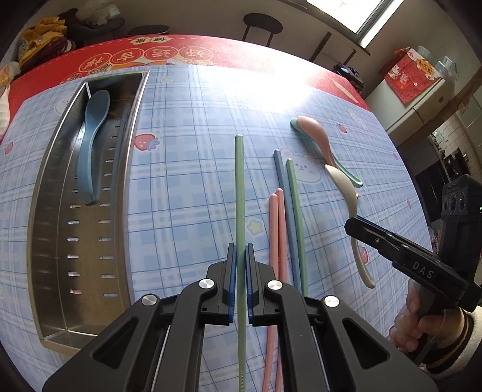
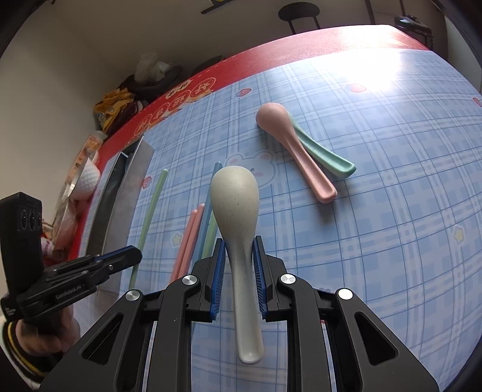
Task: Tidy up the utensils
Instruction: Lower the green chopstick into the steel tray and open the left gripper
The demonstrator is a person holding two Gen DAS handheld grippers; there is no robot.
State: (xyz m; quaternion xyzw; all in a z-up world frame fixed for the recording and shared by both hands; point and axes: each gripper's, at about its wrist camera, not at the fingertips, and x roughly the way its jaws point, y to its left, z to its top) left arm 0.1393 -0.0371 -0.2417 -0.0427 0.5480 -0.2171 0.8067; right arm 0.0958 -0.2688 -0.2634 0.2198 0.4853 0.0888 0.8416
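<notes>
My left gripper is shut on a long green chopstick that runs straight ahead between its blue pads. To its left a metal tray holds a blue spoon and a blue chopstick. My right gripper is shut on the handle of a beige spoon, bowl forward with its back up. On the table lie two pink chopsticks, a blue chopstick, another green chopstick, and a pink spoon across a green spoon.
A blue plaid mat covers the table over a red cloth. A pile of clothes sits past the far left corner and a dark stool behind the table. A white dimpled bowl stands off the tray's left side.
</notes>
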